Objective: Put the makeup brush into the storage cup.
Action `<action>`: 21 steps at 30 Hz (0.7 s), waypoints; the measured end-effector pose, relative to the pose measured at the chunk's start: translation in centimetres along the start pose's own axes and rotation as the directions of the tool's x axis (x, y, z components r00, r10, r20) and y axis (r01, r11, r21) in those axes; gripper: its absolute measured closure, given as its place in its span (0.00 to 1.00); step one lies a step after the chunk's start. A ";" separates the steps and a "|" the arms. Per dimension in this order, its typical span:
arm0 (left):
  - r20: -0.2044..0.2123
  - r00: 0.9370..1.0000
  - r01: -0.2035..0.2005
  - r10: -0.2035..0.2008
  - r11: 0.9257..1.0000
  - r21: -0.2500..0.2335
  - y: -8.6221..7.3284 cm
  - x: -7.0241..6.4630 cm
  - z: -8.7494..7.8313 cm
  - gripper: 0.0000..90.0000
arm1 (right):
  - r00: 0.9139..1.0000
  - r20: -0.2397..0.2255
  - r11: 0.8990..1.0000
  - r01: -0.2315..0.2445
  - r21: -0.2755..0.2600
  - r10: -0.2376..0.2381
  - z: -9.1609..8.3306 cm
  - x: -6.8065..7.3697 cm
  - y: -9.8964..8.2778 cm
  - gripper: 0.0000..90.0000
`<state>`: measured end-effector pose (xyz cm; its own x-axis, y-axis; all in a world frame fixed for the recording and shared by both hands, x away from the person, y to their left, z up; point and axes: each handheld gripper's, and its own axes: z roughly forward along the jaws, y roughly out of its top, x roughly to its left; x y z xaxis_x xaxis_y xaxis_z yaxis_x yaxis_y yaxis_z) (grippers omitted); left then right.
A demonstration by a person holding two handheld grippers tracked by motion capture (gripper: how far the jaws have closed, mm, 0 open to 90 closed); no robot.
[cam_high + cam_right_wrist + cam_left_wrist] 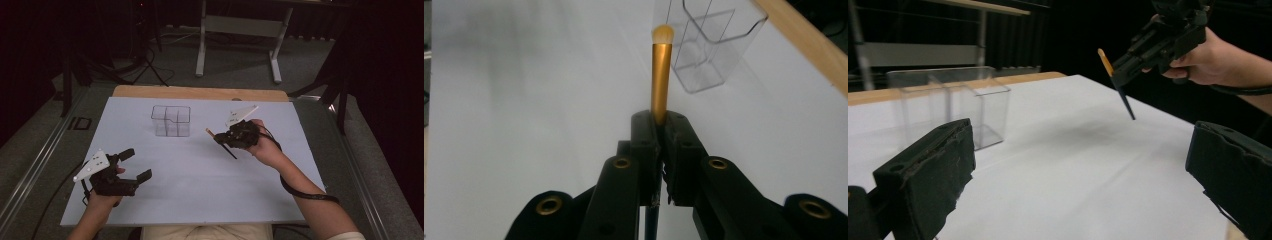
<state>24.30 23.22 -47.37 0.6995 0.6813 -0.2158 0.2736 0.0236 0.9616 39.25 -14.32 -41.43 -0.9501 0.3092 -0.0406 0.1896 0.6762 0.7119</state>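
A makeup brush with a gold ferrule, pale bristle tip and dark handle is pinched in my right gripper, which is shut on it just behind the ferrule. In the high view the right gripper holds the brush tilted above the white sheet, right of a clear compartmented organizer. The dark handle hangs down clear of the table. My left gripper stands open at the near left, with nothing between its pads. The organizer stands upright ahead of it.
A white sheet covers the table, with a wooden strip along its far edge. Beyond the table stand a white metal frame and cables on a grey floor. Dark surroundings flank both sides.
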 end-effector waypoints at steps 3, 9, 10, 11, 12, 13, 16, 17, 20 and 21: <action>0.022 1.000 -0.007 0.007 1.000 0.012 0.4 -0.2 0.9 0.00 | 1.000 0.008 0.999 -0.015 -0.042 0.016 -0.5 0.4 0.1 0.93; 0.075 0.997 0.005 -0.008 0.999 0.032 1.2 -0.3 2.8 0.00 | 0.998 0.035 0.992 -0.045 -0.117 0.050 -1.4 1.3 0.3 0.93; 0.083 0.996 0.006 -0.009 0.999 0.033 1.3 -0.4 3.0 0.00 | 0.998 0.027 0.990 -0.047 -0.132 0.051 -1.5 1.5 0.3 0.93; 0.097 0.995 -0.002 -0.002 0.999 0.041 1.5 -0.5 3.6 0.00 | 0.998 0.034 0.987 -0.045 -0.154 0.051 -1.9 1.9 0.5 0.93; 0.097 0.995 -0.002 -0.002 0.999 0.041 1.5 -0.5 3.6 0.00 | 0.998 0.034 0.987 -0.045 -0.154 0.051 -1.9 1.9 0.5 0.93; 0.106 0.994 -0.003 -0.002 0.999 0.044 1.6 -0.6 4.0 0.00 | 0.998 0.025 0.983 -0.055 -0.175 0.060 -2.2 2.2 0.6 0.93; 0.126 0.992 -0.007 0.001 0.999 0.050 1.8 -0.7 4.8 0.00 | 0.998 0.031 0.980 -0.051 -0.193 0.058 -2.4 2.5 0.7 0.93; 0.133 0.991 -0.006 -0.001 0.999 0.051 1.8 -0.8 5.2 0.00 | 0.997 0.044 0.974 -0.050 -0.220 0.062 -2.6 2.8 0.8 0.93; 0.150 0.989 -0.009 0.001 0.998 0.057 1.9 -1.1 5.9 0.00 | 0.997 0.049 0.970 -0.049 -0.238 0.062 -2.8 3.0 0.9 0.93; 0.161 0.987 -0.008 -0.002 0.998 0.060 1.9 -1.2 6.3 0.00 | 0.997 0.054 0.969 -0.048 -0.243 0.063 -2.9 3.1 0.9 0.93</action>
<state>28.14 17.84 -46.32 0.7961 0.5545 -0.2424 0.3075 -0.0256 0.9512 35.75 -14.67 -38.85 -0.9216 0.3867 -0.0332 0.1693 0.4774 0.8622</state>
